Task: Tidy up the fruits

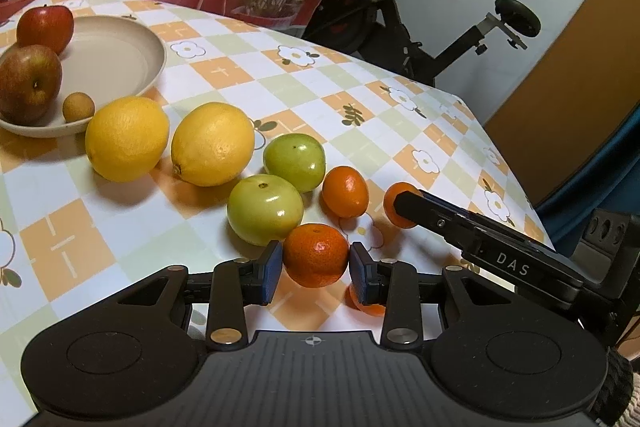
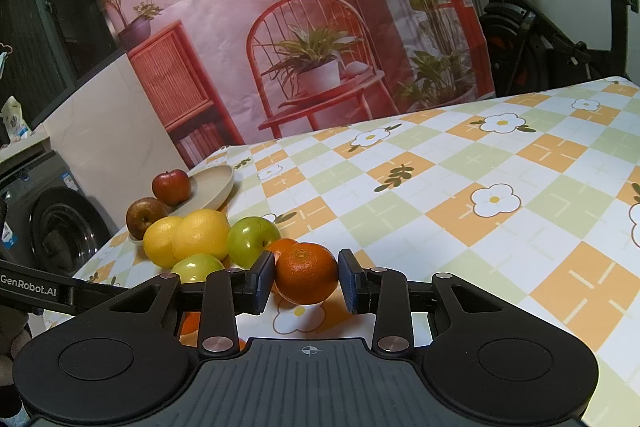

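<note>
Fruit sorting partly done; both claws pinching a mandarin each, low over the table.

Plate (image 1: 152, 43) at the far left holds two red apples (image 1: 30, 83) and one small brown fruit (image 1: 79, 107), with most of its bowl bare. Outside it, on the table (image 1: 224, 75), lie two lemons (image 1: 212, 145), two green apples (image 1: 265, 215) and a loose orange fruit (image 1: 345, 197). Left claw (image 1: 316, 269) grips a mandarin (image 1: 316, 255) just beside the near green apple. Right claw (image 2: 307, 281) grips another mandarin (image 2: 306, 273) and appears lifted off the cloth. Judged roughly a third done. Room: wide bare cloth to the right in the right wrist view. The table edge is near behind the plate, and the fruit cluster is tight.
</note>
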A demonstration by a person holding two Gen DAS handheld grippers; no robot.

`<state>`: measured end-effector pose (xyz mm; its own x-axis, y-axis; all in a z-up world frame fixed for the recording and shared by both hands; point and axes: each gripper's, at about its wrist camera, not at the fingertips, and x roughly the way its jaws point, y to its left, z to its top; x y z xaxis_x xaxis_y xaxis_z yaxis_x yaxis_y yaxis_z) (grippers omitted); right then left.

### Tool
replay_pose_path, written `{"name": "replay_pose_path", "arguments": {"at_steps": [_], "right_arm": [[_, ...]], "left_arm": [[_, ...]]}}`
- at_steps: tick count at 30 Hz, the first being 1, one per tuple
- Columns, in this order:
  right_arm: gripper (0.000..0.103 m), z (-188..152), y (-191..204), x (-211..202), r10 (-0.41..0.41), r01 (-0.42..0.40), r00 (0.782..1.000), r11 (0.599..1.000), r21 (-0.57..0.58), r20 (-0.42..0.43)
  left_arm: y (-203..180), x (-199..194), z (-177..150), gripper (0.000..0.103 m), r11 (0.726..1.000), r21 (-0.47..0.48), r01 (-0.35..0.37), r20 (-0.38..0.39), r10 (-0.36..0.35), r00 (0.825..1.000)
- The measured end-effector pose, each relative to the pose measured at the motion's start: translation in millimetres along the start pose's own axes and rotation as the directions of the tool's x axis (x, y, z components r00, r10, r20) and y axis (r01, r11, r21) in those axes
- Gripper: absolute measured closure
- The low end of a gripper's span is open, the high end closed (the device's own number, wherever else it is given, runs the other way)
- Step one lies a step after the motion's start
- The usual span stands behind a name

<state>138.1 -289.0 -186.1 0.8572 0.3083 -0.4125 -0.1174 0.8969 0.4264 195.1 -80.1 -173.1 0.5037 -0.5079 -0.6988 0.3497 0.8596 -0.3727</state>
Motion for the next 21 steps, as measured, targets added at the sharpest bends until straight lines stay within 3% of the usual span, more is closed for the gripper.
{"name": "replay_pose_path", "arguments": {"at_steps": [15, 21], "right_arm": [[0.071, 1, 0, 0, -0.001, 0.001, 1.0, 1.0, 0.002, -0.001], [0.071, -4, -1, 0, -0.007, 0.007, 1.0, 1.0, -0.001, 0.005]], "left_arm": [[-7, -10, 2, 0.065, 0.998, 0.06, -0.026, 0.046, 0.023, 0.999], [-7, -21, 8, 0.064, 0.995, 0.087, -0.044, 0.101, 0.035, 0.994]]}}
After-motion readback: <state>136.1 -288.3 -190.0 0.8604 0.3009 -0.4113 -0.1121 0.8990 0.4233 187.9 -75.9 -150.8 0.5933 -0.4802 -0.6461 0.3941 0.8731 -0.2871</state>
